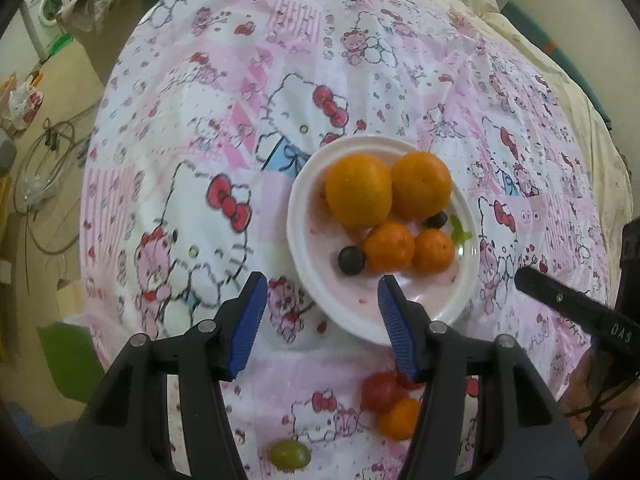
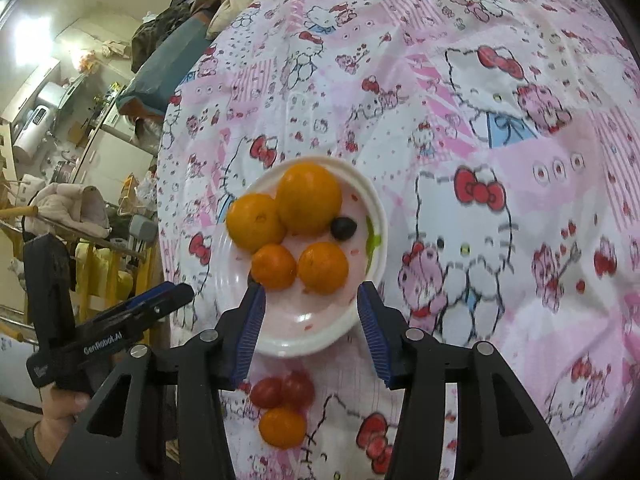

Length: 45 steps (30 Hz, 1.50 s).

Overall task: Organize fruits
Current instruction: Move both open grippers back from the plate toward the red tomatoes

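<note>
A white plate (image 1: 424,312) on a pink Hello Kitty cloth holds two large oranges (image 1: 358,190), two small tangerines (image 1: 390,246) and two dark grapes (image 1: 351,260). The plate also shows in the right wrist view (image 2: 296,340). On the cloth in front of the plate lie red cherry tomatoes (image 1: 378,390), a small orange fruit (image 1: 398,418) and a green grape (image 1: 290,454). My left gripper (image 1: 322,280) is open and empty above the plate's near rim. My right gripper (image 2: 310,292) is open and empty over the plate, with the tomatoes (image 2: 282,392) and orange fruit (image 2: 282,426) beneath it.
The pink cloth (image 1: 200,120) covers a round table with its edge at the left. Beyond it are a washing machine (image 1: 46,16), cables on the floor (image 1: 48,168) and a green object (image 1: 72,360). In the right wrist view, cluttered furniture (image 2: 80,140) stands left of the table.
</note>
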### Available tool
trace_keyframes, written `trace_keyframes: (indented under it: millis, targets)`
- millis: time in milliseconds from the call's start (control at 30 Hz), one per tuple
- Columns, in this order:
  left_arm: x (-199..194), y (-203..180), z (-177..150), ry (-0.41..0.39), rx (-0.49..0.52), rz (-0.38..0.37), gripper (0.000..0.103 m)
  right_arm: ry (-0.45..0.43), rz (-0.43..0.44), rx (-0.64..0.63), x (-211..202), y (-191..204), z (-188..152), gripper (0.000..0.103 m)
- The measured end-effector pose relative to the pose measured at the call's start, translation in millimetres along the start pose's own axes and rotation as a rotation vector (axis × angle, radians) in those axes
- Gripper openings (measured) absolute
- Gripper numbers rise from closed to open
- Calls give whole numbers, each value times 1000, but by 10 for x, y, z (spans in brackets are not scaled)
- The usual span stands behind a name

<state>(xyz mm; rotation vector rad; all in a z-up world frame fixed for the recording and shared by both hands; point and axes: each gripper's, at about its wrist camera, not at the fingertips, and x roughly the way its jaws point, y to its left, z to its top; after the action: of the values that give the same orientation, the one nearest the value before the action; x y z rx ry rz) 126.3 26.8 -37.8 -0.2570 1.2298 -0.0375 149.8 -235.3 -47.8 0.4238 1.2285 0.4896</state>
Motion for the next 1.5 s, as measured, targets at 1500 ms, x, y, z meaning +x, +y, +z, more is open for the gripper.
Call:
trace_keyframes:
  millis: [1500]
  targets:
    - [-97,5,-458,-15,-43,21,80,205,-19,38,611,50,-741,31]
